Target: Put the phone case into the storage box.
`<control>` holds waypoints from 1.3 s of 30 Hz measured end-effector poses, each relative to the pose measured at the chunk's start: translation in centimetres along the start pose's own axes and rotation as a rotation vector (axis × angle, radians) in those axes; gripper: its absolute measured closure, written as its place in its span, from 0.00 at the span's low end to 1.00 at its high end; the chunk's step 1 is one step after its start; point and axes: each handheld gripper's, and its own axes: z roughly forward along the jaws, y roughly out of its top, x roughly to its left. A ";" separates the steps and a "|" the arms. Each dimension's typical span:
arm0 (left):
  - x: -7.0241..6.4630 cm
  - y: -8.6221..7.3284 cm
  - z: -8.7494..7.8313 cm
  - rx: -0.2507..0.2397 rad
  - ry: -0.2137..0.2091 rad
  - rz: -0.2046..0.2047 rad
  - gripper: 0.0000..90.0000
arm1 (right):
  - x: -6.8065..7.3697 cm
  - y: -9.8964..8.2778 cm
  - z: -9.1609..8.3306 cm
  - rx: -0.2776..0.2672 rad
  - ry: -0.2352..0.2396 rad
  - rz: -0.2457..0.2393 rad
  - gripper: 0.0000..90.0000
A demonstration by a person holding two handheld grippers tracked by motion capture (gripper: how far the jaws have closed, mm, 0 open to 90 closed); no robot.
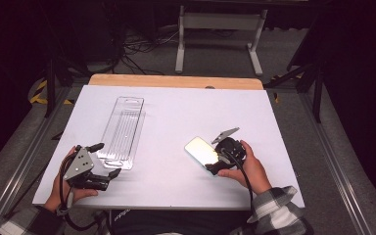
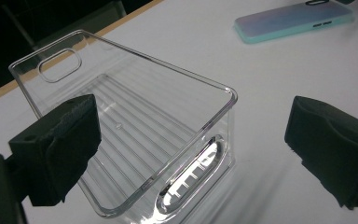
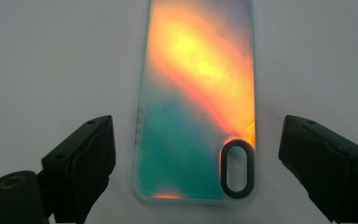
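A glossy phone case (image 1: 201, 151) lies flat on the white table (image 1: 176, 112), right of centre. In the right gripper view the phone case (image 3: 198, 98) shimmers orange and teal, with an oval camera cutout near its closest end. My right gripper (image 3: 196, 163) straddles that end, jaws apart on either side with a gap to each edge. A clear plastic tray (image 1: 122, 131) lies left of centre, lengthwise away from me. My left gripper (image 1: 105, 159) is open at the clear plastic tray's (image 2: 135, 135) near end, with a corner of it between the jaws, pads not touching.
The table's wooden back edge (image 1: 176, 81) shows beyond the white sheet. A white metal stand (image 1: 220, 34) and cables sit on the floor behind. In the left gripper view the phone case (image 2: 293, 19) lies far off at the upper right.
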 end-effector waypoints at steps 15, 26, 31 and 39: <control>-0.2 0.0 0.1 0.013 -0.009 0.014 0.05 | -0.1 0.4 2.5 0.134 -0.020 0.004 0.15; -0.4 0.0 0.4 0.027 -0.019 0.023 0.05 | -0.4 0.6 2.8 0.154 0.013 -0.007 0.18; -0.4 -0.1 0.4 0.035 -0.016 0.036 0.05 | -0.5 0.6 2.8 0.147 0.017 -0.008 0.19; -0.7 0.1 0.4 0.029 -0.007 0.048 0.04 | -0.5 0.1 2.7 0.106 0.019 -0.001 0.20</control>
